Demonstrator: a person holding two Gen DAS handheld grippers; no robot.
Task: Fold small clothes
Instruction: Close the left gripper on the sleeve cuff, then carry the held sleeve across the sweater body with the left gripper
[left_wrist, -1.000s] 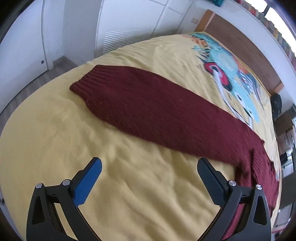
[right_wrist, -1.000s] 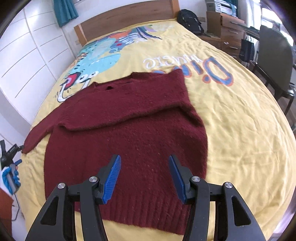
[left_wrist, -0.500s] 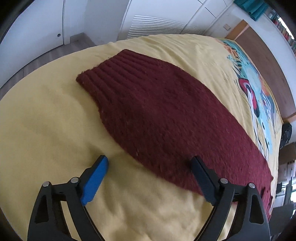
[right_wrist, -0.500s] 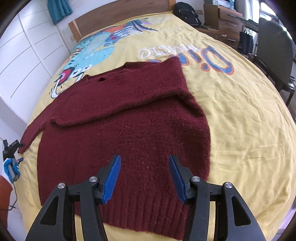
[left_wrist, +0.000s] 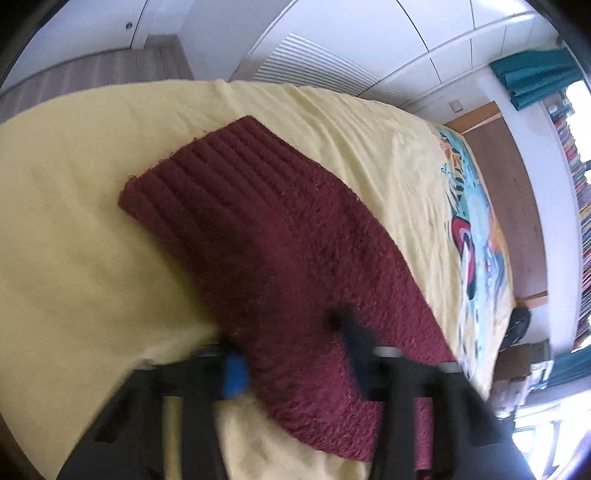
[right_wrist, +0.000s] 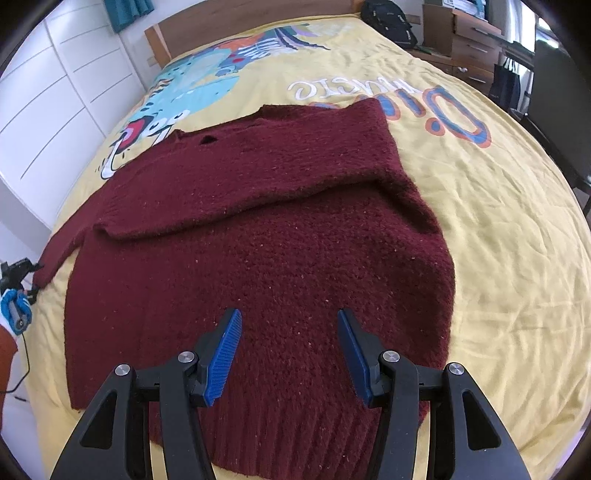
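A dark red knitted sweater (right_wrist: 258, 251) lies flat on the yellow bedspread (right_wrist: 498, 229), one sleeve folded across its chest. Its other sleeve (left_wrist: 266, 229) stretches out to the left, ribbed cuff at the far end. My left gripper (left_wrist: 291, 347) is down at this sleeve, its blue fingers either side of the knit, one under the sleeve's edge; the view is blurred and the jaws still stand apart. My right gripper (right_wrist: 288, 350) is open and empty, hovering above the sweater's lower body near the ribbed hem.
The bed has a wooden headboard (right_wrist: 251, 14) and a cartoon print (right_wrist: 207, 85). White wardrobes (right_wrist: 48, 110) stand on the left. A black bag (right_wrist: 388, 18), wooden drawers (right_wrist: 465, 40) and a dark chair (right_wrist: 554, 96) stand on the right. The left hand shows in the right wrist view (right_wrist: 14, 302).
My left gripper has moved forward and down onto the outstretched sleeve, and its fingers have come closer together around the knit. My right gripper has barely moved and stays open.
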